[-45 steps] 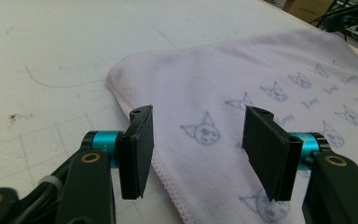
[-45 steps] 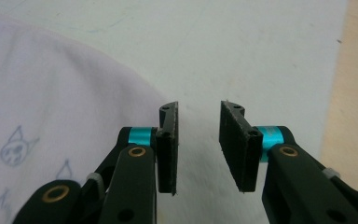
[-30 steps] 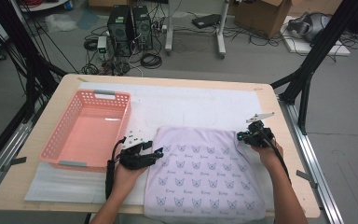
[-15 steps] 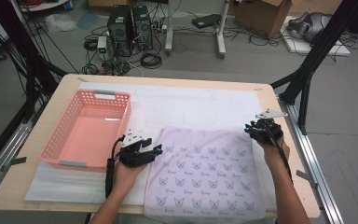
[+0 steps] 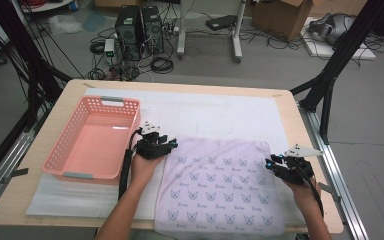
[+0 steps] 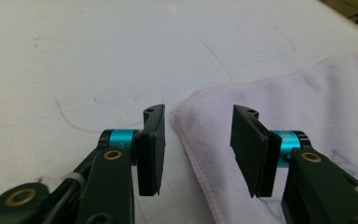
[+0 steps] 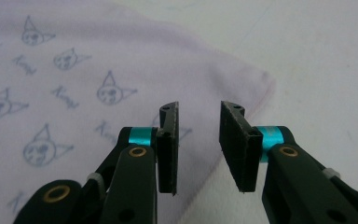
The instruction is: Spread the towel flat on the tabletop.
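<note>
Moving apart, left gripper (image 6: 196, 154) closing over the towel's (image 5: 225, 185) corner, right gripper (image 7: 198, 149) just opened, holding nothing: regrasping.

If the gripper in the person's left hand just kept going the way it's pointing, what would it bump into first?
Probably the near corner of the pale printed towel: the left gripper has open jaws astride its hemmed edge. Past that lies only the white table cover, though depth is hard to judge.
</note>
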{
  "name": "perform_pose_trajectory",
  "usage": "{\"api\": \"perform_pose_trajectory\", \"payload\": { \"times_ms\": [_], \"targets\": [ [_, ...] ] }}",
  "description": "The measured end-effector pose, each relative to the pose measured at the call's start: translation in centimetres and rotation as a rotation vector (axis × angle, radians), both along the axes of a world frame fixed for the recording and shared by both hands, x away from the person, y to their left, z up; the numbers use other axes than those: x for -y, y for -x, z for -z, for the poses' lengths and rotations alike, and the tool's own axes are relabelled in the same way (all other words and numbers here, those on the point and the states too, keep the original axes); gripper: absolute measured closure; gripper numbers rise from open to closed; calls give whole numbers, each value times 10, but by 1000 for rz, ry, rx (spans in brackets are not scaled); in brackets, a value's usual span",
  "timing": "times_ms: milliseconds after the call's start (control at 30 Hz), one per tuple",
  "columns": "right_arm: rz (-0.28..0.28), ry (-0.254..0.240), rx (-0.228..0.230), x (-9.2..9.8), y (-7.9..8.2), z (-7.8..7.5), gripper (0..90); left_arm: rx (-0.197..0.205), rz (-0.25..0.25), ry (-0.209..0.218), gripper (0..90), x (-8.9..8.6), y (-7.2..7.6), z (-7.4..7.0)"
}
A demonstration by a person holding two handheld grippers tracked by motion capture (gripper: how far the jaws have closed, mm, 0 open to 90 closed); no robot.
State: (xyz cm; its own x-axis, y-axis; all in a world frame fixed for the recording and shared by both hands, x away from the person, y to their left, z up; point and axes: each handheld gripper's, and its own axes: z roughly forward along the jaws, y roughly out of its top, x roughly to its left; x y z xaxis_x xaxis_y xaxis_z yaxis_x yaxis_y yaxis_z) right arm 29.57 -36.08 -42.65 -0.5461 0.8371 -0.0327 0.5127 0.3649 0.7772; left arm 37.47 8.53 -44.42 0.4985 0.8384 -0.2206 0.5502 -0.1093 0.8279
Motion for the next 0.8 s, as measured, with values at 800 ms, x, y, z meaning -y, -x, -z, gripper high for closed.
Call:
{"api": "perform_pose_trajectory", "payload": {
  "times_ms": [800],
  "targets": [
    [112, 35, -69, -10, -11, 17, 871, 59, -84, -35, 553, -11, 0, -2]
  ]
}}
